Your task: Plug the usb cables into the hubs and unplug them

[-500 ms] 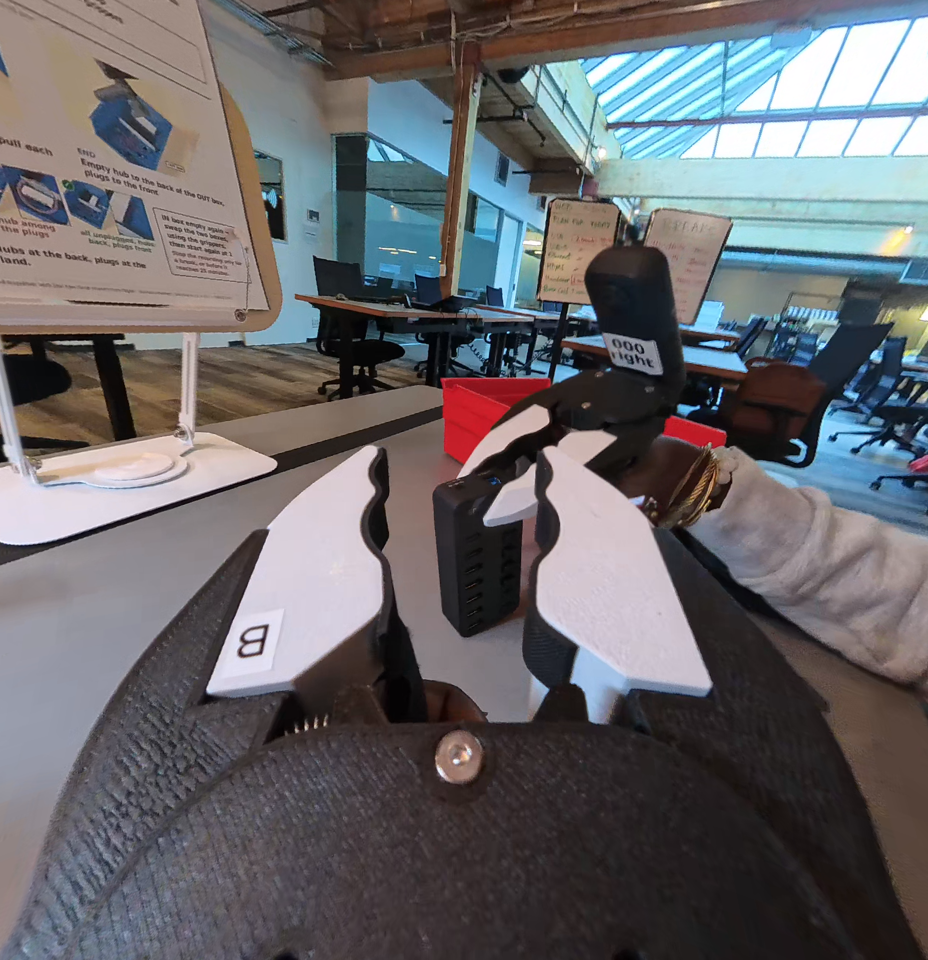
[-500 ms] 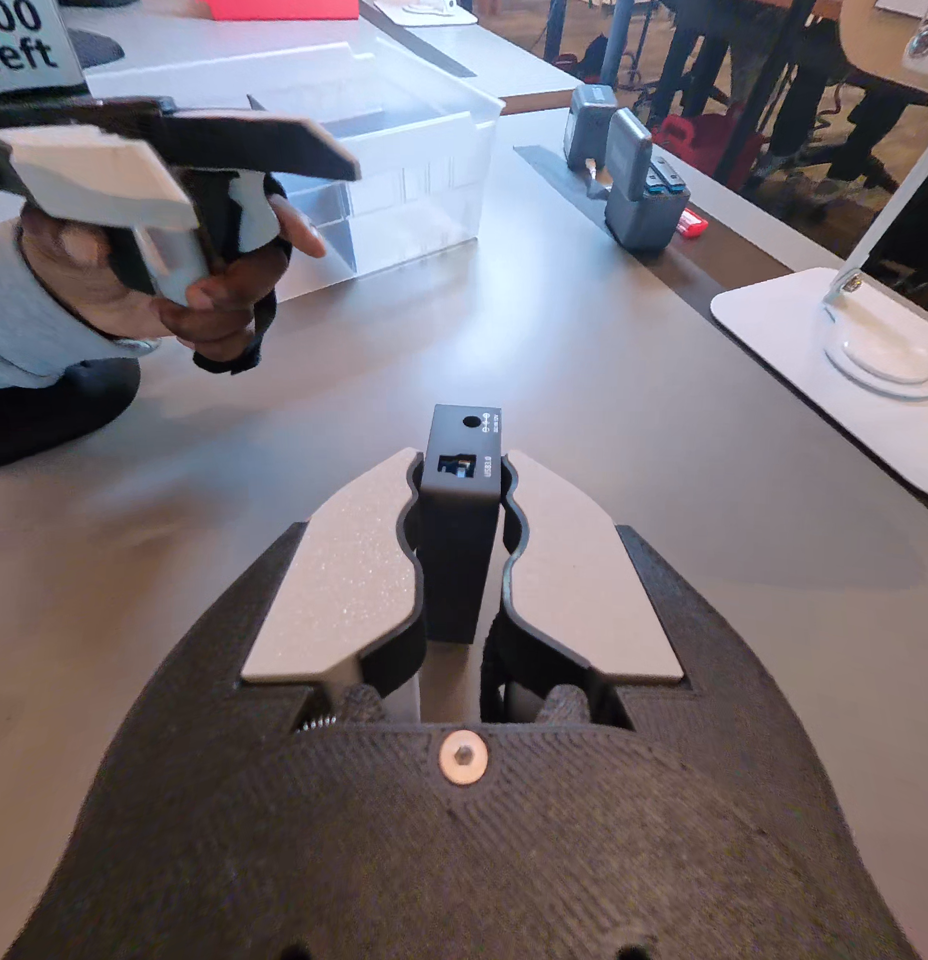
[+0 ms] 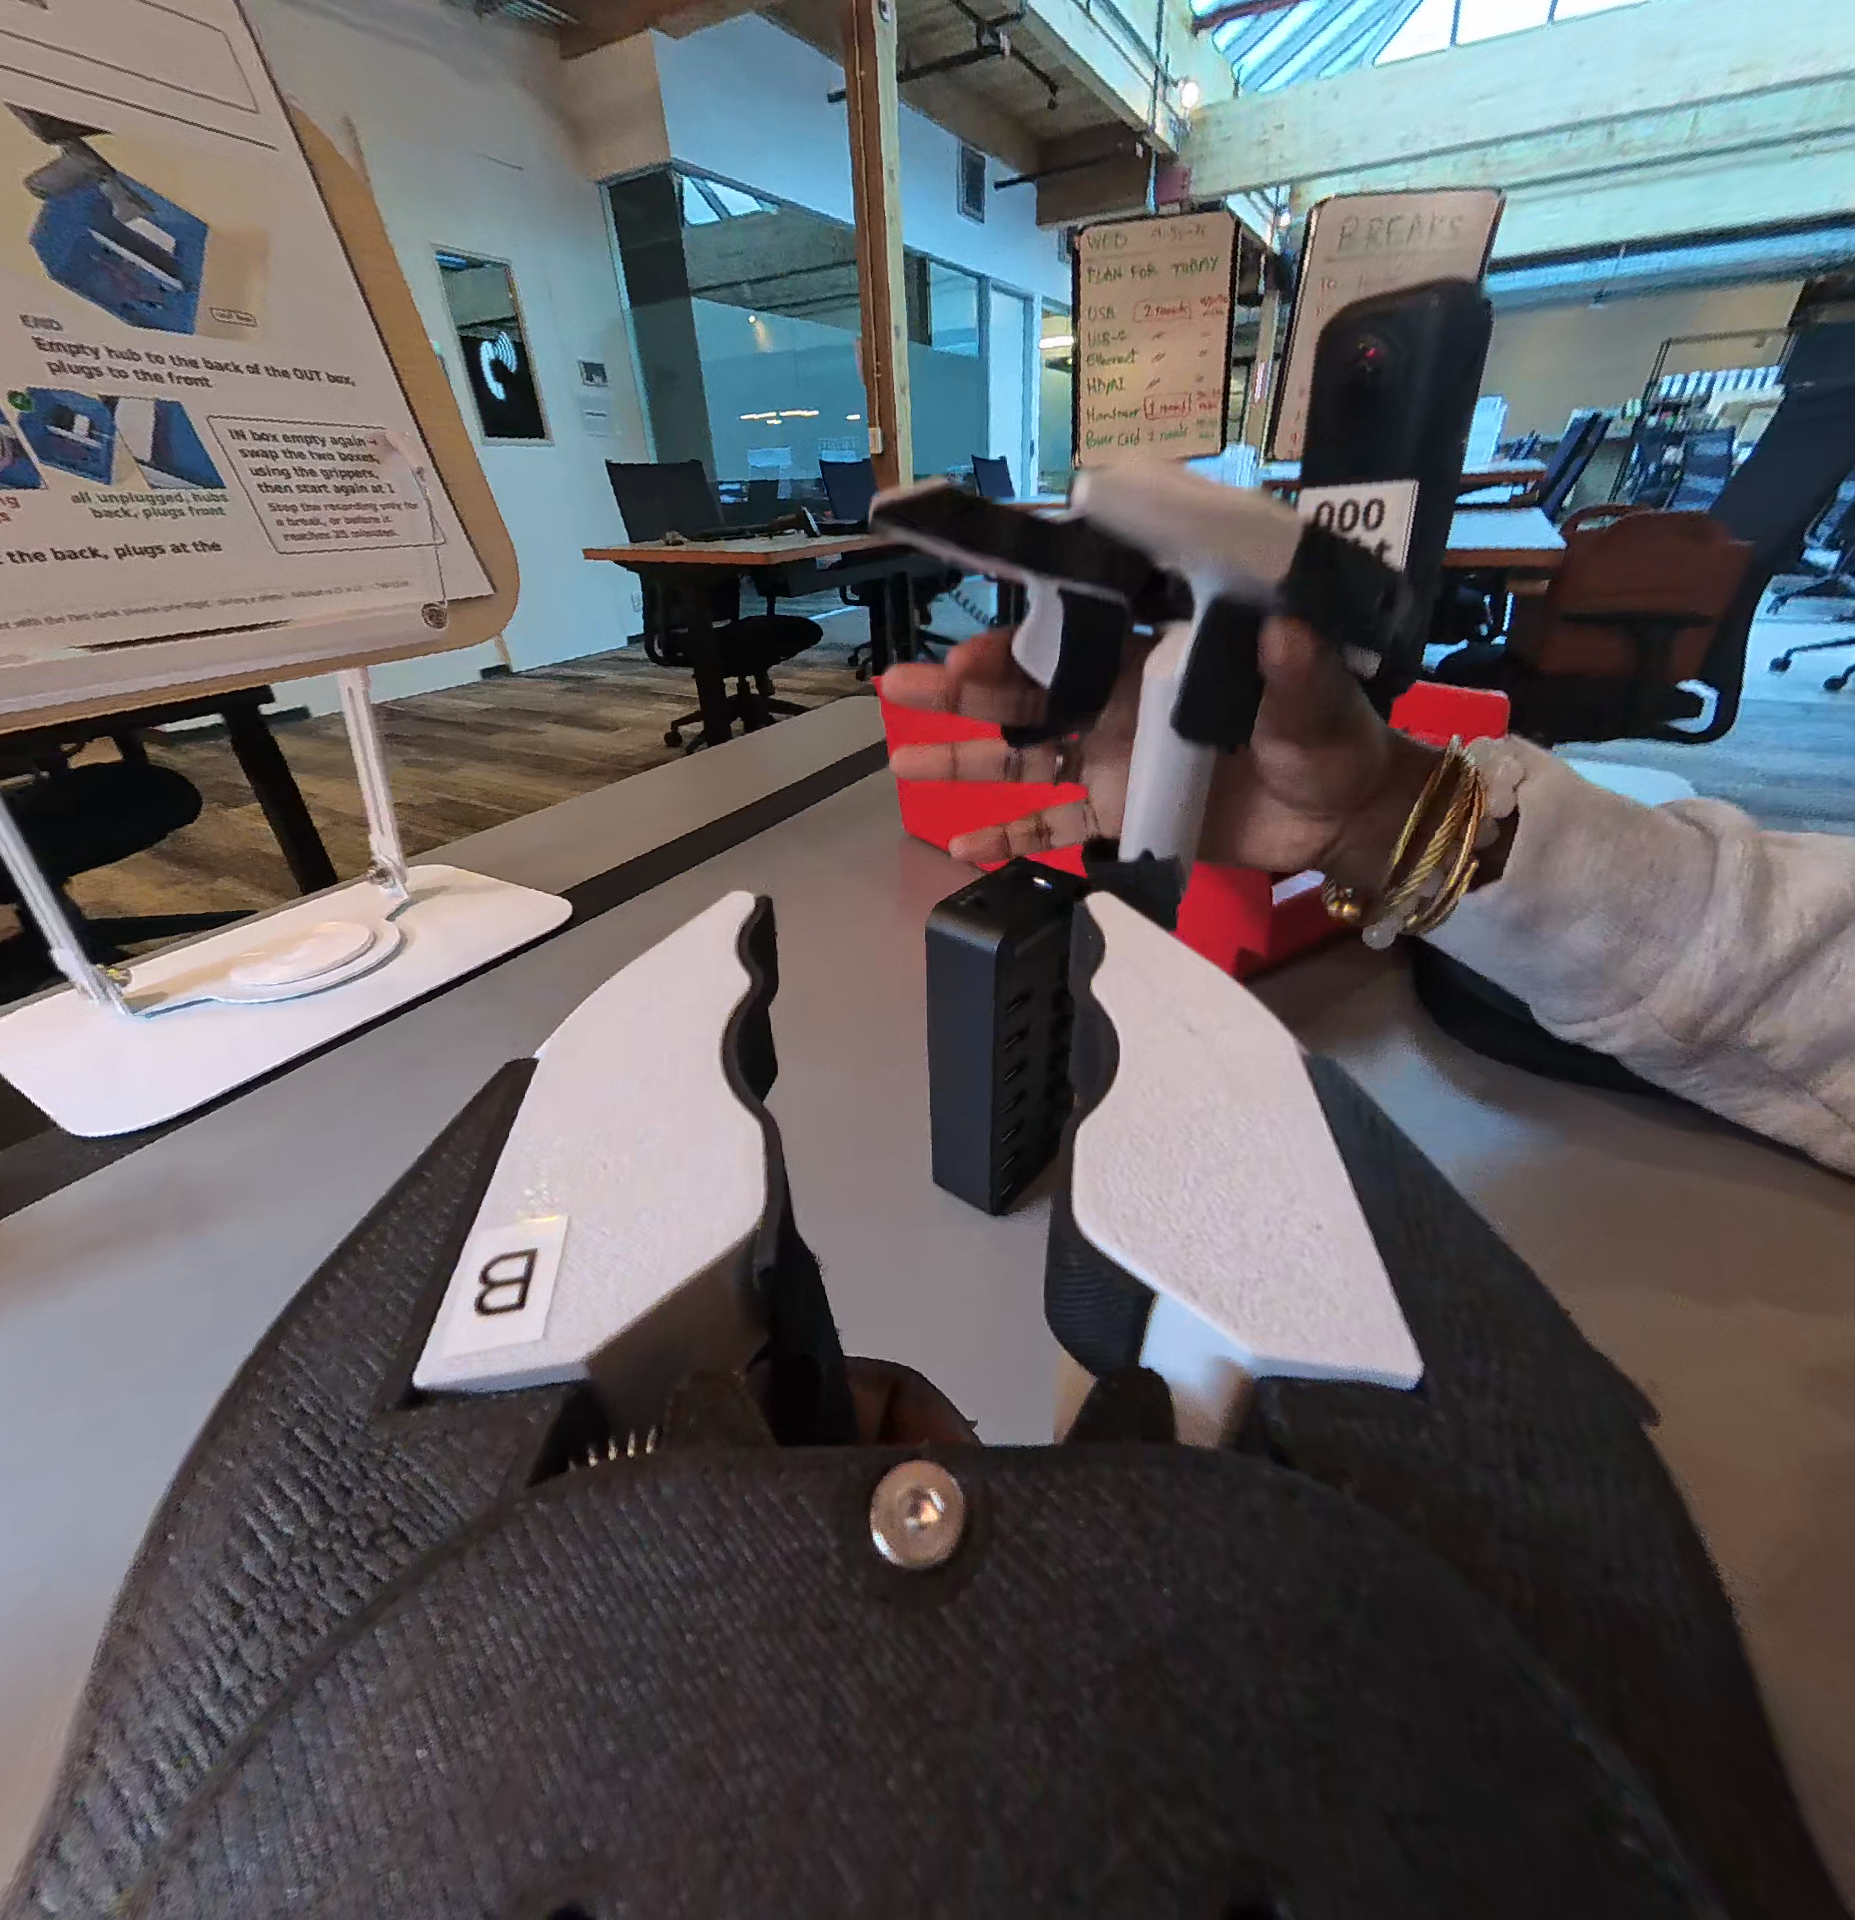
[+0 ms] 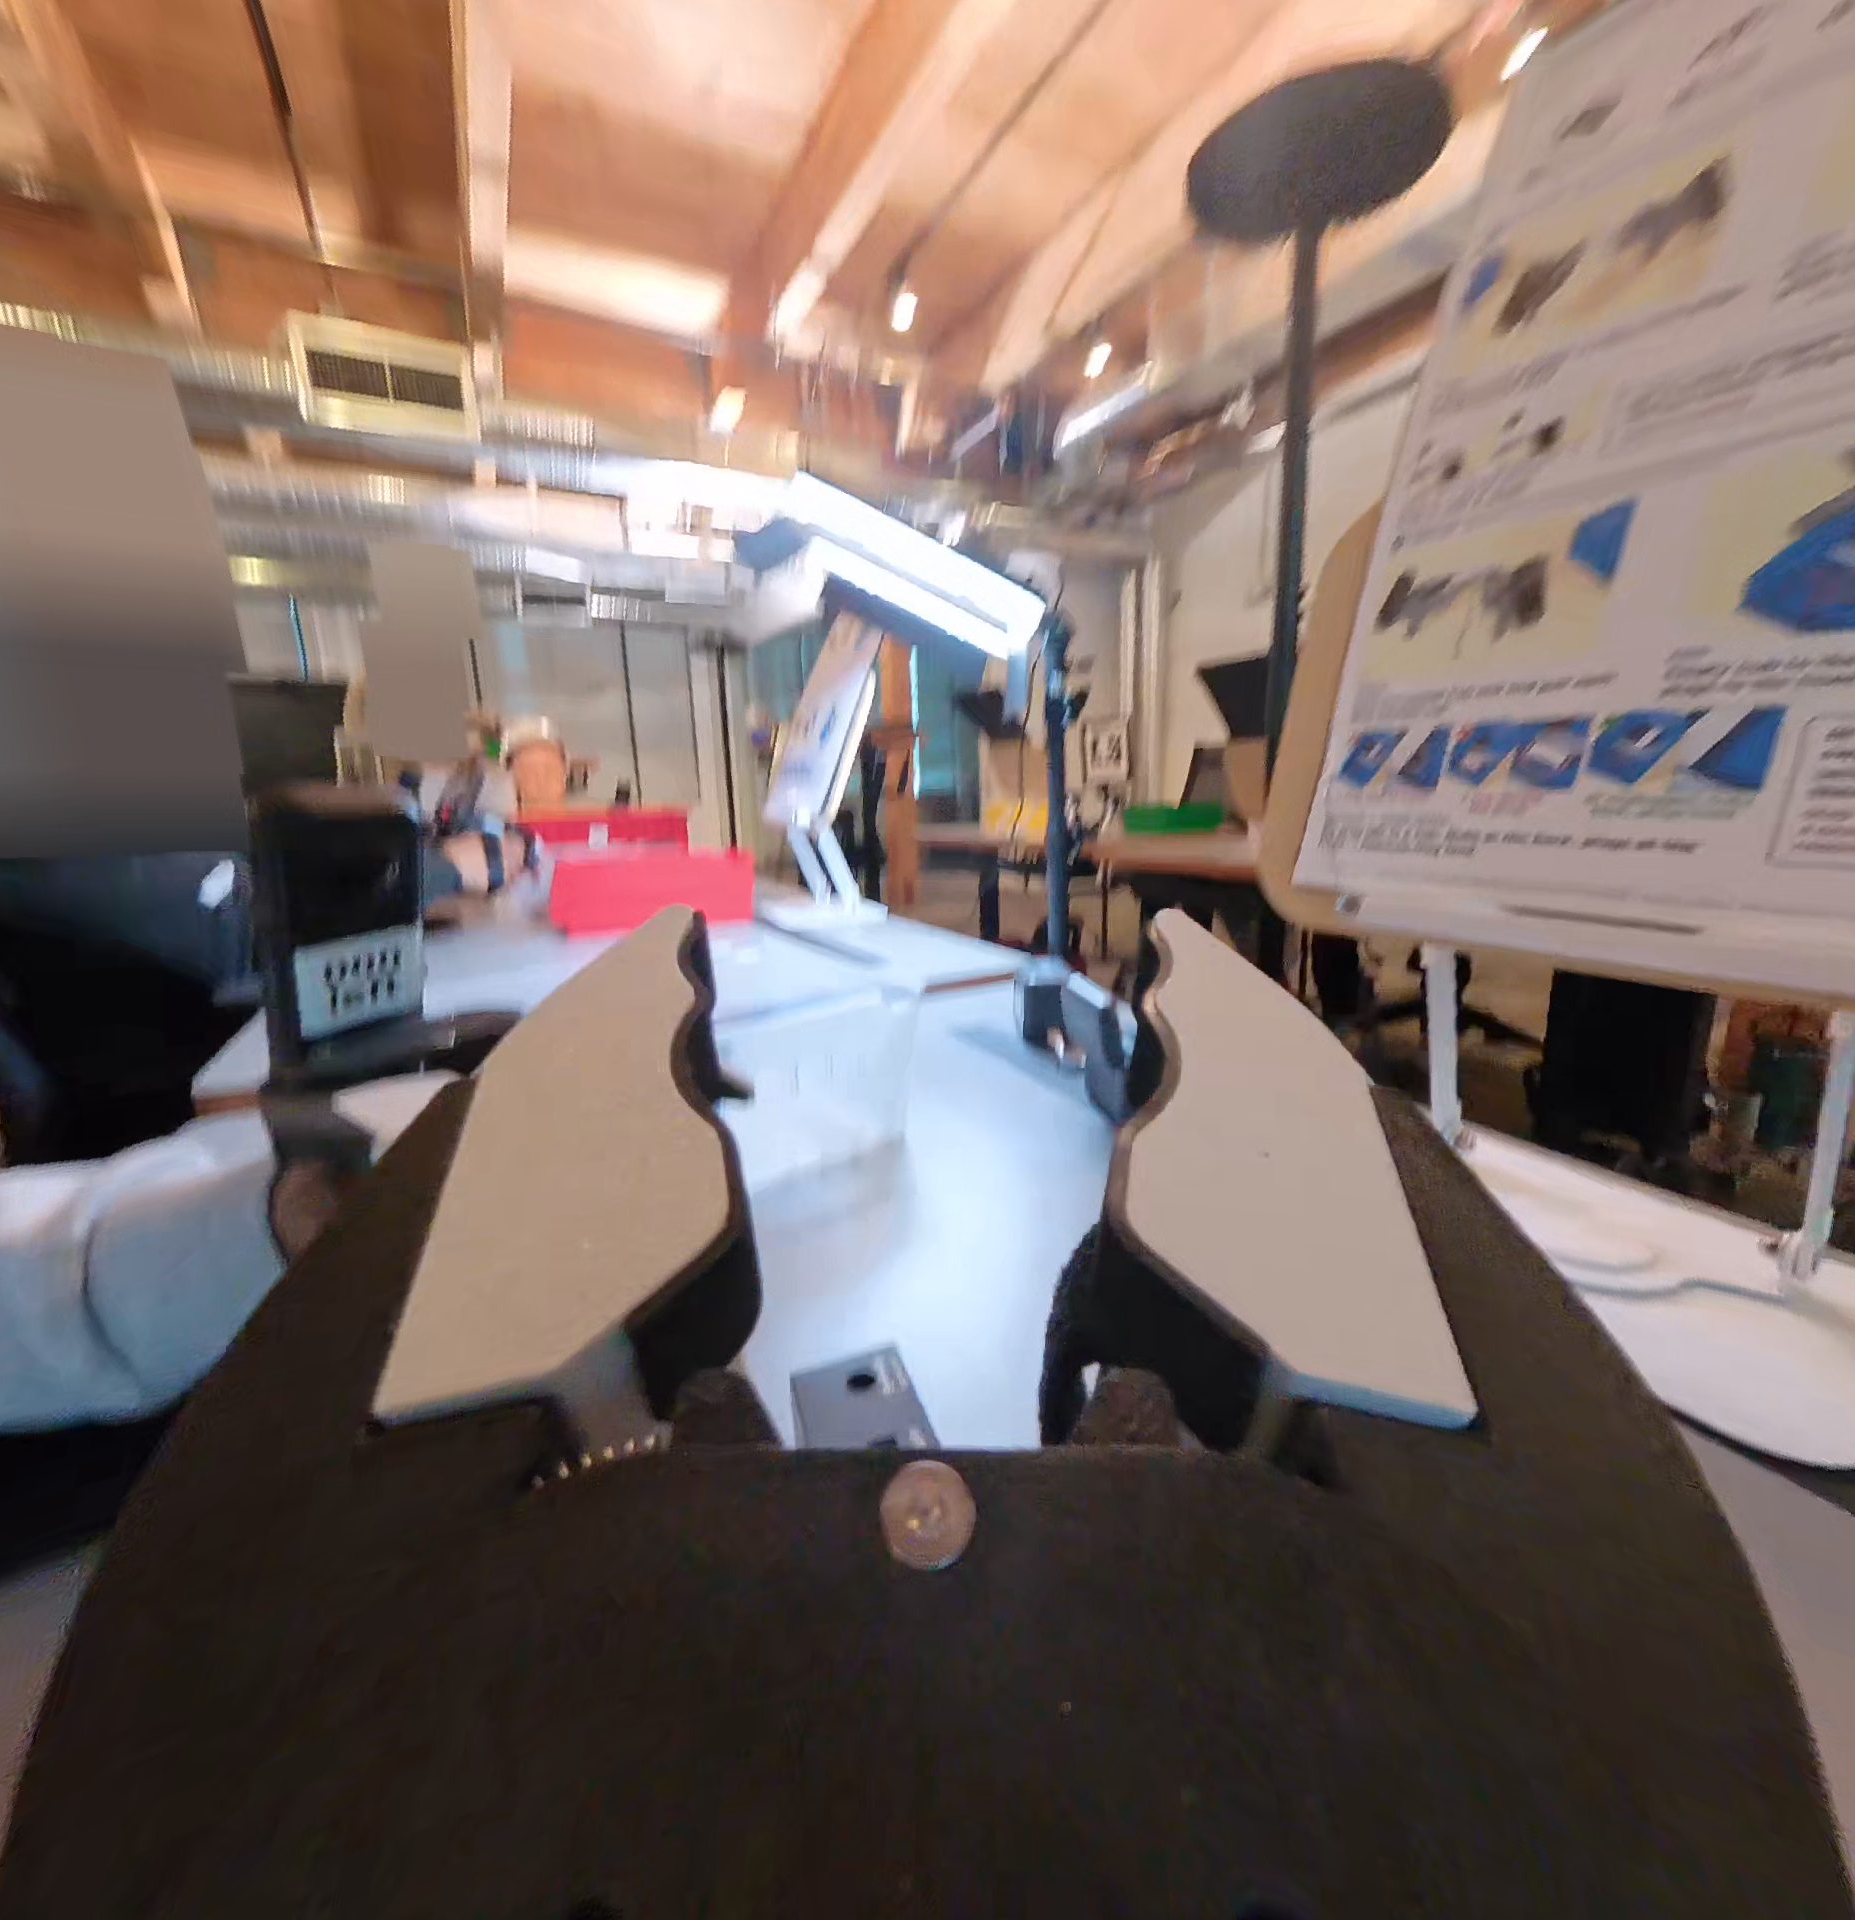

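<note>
A black hub (image 3: 1001, 1049) stands upright on the grey table (image 3: 279, 1278), its row of ports facing the left gripper (image 3: 923, 1039), whose jaws are spread with the hub just ahead at about 1 o'clock, hard by the right-hand finger; contact cannot be told. The right gripper (image 4: 928, 1029), jaws wide apart and holding nothing, hangs in the air above and beyond the hub; in its own blurred view only the hub's top end shows, low at 6 o'clock. No cable is visible in either view, so none appears plugged in. A red bin (image 3: 1006, 790) sits behind at 12 o'clock, an instruction board (image 3: 206, 343) on a white stand at 10 o'clock, and a clear box (image 4: 840, 1060) farther along the table. The step in hand looks like steadying the hub: the left gripper would do well to centre its jaws on the narrow sides and close squarely, keeping the ports unblocked and the tall body from tipping.
</note>
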`<act>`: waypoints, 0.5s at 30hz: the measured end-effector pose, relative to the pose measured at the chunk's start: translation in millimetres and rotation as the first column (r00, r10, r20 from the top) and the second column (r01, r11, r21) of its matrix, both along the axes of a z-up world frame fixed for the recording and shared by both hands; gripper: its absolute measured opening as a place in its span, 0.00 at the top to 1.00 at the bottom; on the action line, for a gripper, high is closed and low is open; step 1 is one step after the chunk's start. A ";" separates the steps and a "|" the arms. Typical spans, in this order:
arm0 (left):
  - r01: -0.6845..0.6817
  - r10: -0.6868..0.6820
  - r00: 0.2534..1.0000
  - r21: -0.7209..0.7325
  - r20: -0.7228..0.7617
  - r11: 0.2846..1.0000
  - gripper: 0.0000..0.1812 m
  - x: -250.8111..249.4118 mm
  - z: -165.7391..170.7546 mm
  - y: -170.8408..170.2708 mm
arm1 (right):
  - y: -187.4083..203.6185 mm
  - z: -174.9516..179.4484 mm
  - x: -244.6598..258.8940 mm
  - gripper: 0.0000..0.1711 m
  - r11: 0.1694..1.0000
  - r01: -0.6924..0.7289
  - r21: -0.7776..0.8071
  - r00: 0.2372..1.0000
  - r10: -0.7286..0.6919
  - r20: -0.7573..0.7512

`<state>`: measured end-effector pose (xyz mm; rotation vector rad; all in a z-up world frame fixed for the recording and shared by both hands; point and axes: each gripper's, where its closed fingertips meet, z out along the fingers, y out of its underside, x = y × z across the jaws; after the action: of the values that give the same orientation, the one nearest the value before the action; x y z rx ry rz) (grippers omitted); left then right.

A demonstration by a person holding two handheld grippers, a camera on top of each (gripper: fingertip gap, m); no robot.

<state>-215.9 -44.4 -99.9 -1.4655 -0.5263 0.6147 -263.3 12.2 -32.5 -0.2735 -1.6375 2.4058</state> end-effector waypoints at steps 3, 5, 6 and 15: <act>0.003 -0.005 1.000 -0.068 -0.024 0.998 0.70 2.8 -3.5 5.3 | 17.7 18.8 -5.8 0.55 0.984 0.038 -0.173 0.999 -0.035 0.023; 0.035 -0.037 0.999 -0.124 -0.011 0.992 0.70 10.2 -2.8 11.0 | 26.9 25.3 -9.2 0.55 0.969 0.051 -0.241 0.998 -0.042 0.044; 0.053 -0.052 0.999 -0.155 0.011 0.986 0.70 15.6 0.3 12.8 | 30.8 27.3 -11.5 0.55 0.963 0.064 -0.263 0.997 -0.051 0.054; -0.294 0.350 0.923 -0.293 0.159 0.910 0.75 61.2 31.7 -140.9 | 44.1 33.7 -16.4 0.58 0.940 0.097 -0.326 0.994 -0.076 0.079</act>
<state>-154.7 -185.3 -68.2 -1.7218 -0.8926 0.8222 -279.7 56.3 1.2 -0.4728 -1.2082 2.6180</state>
